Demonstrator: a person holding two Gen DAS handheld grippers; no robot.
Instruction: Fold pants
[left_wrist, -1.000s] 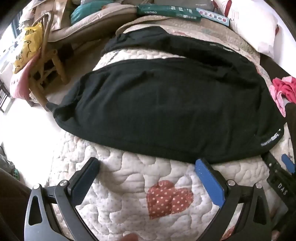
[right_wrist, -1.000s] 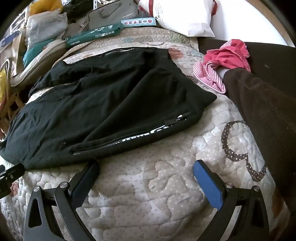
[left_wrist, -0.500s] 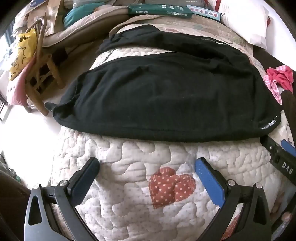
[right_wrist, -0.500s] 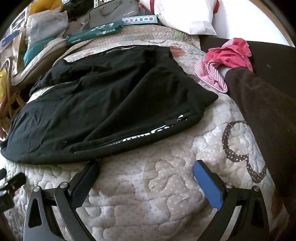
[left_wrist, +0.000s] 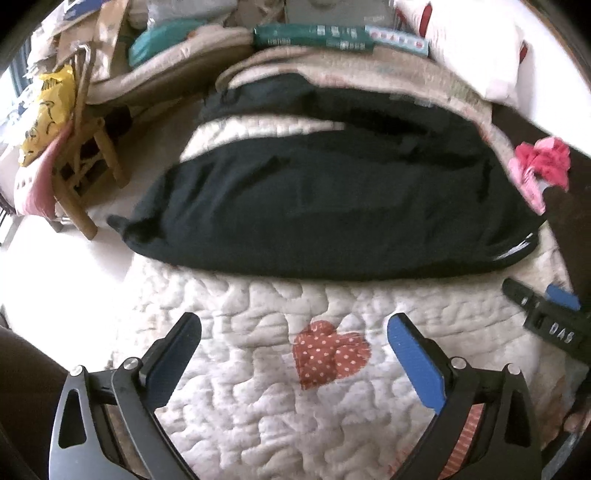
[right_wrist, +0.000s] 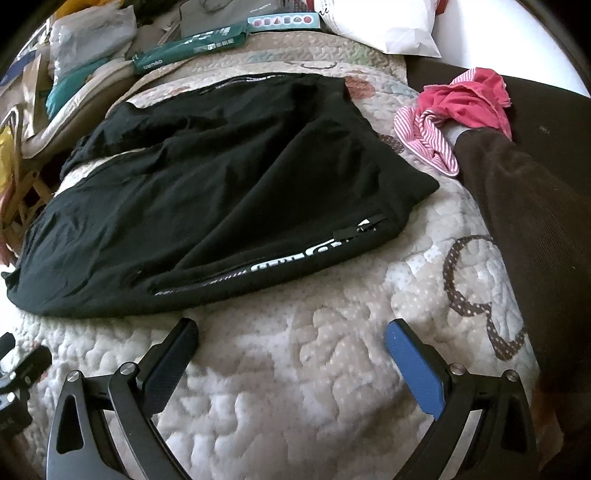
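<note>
On the quilted bed (left_wrist: 258, 406), we see the black pants (left_wrist: 332, 206) spread flat, both legs reaching toward the left edge. Our left tongs (left_wrist: 293, 354) and right tongs (right_wrist: 290, 354) hover near the pants' closest edge, apart from the fabric. Both gape wide and hold nothing.

- "DAS" in white letters on the black body of the right gripper (left_wrist: 554, 325), seen from the left wrist view.
- "uaneo"-like white word, upside down, on the green box (right_wrist: 188, 46); rest of its print too small.
- White lettering along the side seam of the black pants (right_wrist: 221, 192): present, not legible.
- Yellow bag (left_wrist: 44, 110): dark print, unreadable.
</note>
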